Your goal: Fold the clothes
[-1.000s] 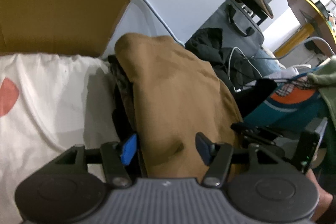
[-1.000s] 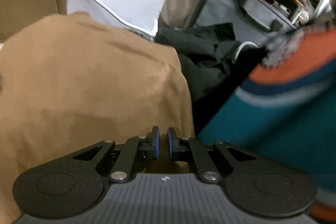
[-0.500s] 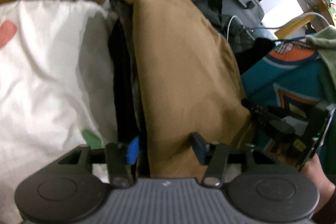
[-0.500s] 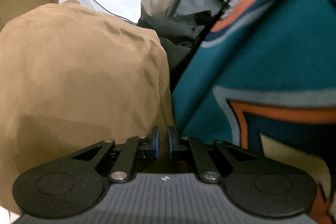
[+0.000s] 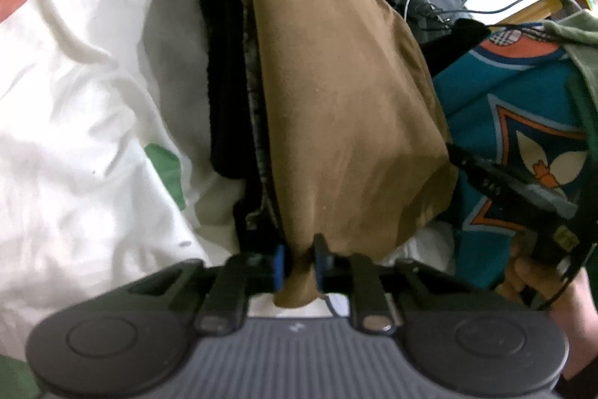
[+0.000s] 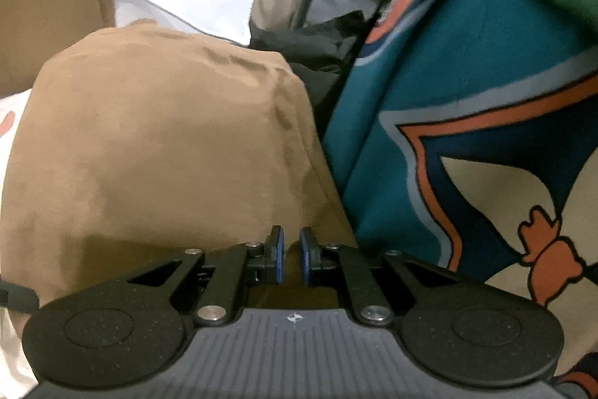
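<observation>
Nips the near edge of the brown cloth in the left gripper, jaws just now closing in and squeezing a little bunch of it between the blue pads. Holds on there most likely to get one corner ready for lifting and folding. Lies draped on top of a pile of dark clothes, on a white sheet with red and green spots, easy to pick off without dragging the rest. Reaches in from the other side with the right gripper, tip right at the brown cloth's side edge, just beside a big teal cloth with orange lines. Shows blue pads very close together, only a thin slit left; cannot tell if any cloth is caught in there. Probably goes for a second hold, for lifting both ends together and making a straight fold.
</observation>
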Motion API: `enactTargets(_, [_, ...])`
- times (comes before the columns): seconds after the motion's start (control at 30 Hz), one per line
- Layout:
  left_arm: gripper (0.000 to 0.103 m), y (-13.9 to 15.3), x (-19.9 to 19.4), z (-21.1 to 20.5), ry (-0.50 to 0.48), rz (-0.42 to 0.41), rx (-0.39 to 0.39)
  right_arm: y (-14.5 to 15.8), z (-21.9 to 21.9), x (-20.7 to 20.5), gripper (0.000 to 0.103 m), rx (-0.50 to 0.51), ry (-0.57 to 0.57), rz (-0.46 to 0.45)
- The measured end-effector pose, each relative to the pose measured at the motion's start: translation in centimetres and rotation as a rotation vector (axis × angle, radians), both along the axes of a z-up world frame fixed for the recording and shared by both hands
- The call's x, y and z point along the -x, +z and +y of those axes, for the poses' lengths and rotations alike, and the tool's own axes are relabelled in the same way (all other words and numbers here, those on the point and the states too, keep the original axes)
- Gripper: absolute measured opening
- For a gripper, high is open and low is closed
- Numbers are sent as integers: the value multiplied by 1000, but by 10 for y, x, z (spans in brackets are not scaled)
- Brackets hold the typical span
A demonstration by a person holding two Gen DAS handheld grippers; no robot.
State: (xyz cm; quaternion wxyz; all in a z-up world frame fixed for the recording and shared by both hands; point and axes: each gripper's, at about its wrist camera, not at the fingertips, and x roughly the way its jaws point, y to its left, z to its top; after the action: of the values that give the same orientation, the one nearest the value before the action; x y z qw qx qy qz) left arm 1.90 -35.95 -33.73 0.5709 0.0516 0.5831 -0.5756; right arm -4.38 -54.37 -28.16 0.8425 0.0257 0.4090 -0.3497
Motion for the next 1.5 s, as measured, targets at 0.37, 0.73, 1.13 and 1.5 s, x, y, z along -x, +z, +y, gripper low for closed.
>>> enactTargets(0.37, [11,7,0,9,-36,-23,-5,-23,-24,4,16,18,-36,32])
enactTargets(0.73, [11,7,-7,14,-19,3,-7,-24,-8,18,16,-42,-43,8])
enactTargets(1.13, [43,25,-14,27,59,-4,-93,-39,-8,30,19,-167,-101,16])
enactTargets(1.5, [87,75,-20,24,45,-119,-179,0,-2,8,72,-309,-140,-20])
